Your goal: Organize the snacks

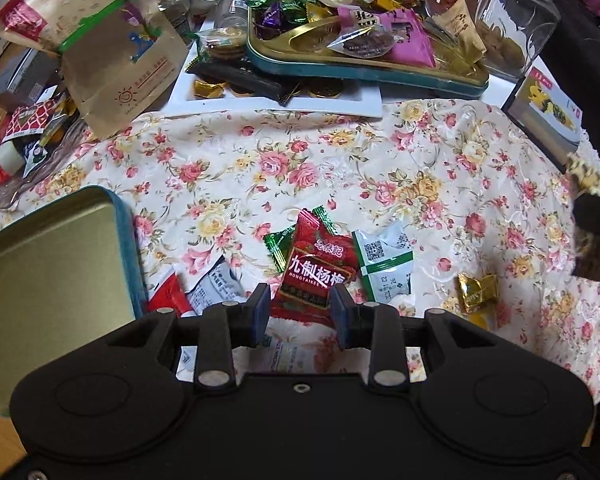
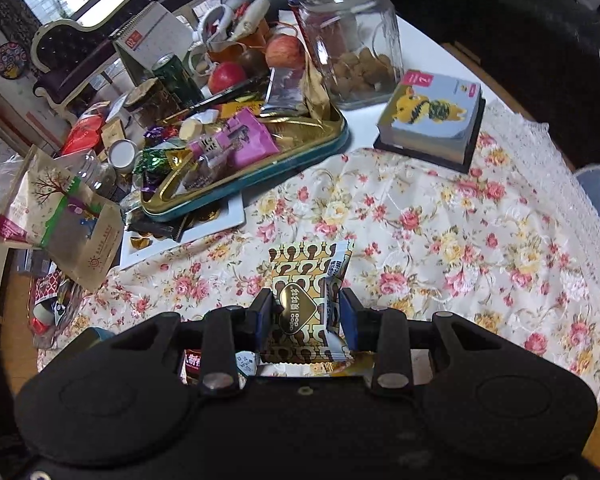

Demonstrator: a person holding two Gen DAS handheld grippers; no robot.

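Right gripper (image 2: 306, 316) up close, fingers clamped on a gold-and-brown snack packet (image 2: 302, 300) printed with repeating brown shapes and a dark heart-shaped label; the packet stands upright between the blue pads, raised above the floral tablecloth (image 2: 440, 248). Over on the left, the left gripper (image 1: 300, 312) hangs with its fingers apart above a red plum-candy packet (image 1: 318, 268), white characters across it, lying flat on the cloth. A green-and-white packet (image 1: 384, 264) touches its right edge, a small gold-wrapped candy (image 1: 476, 288) sits farther right. At left, an open teal tin lid (image 1: 52, 280), gold inside.
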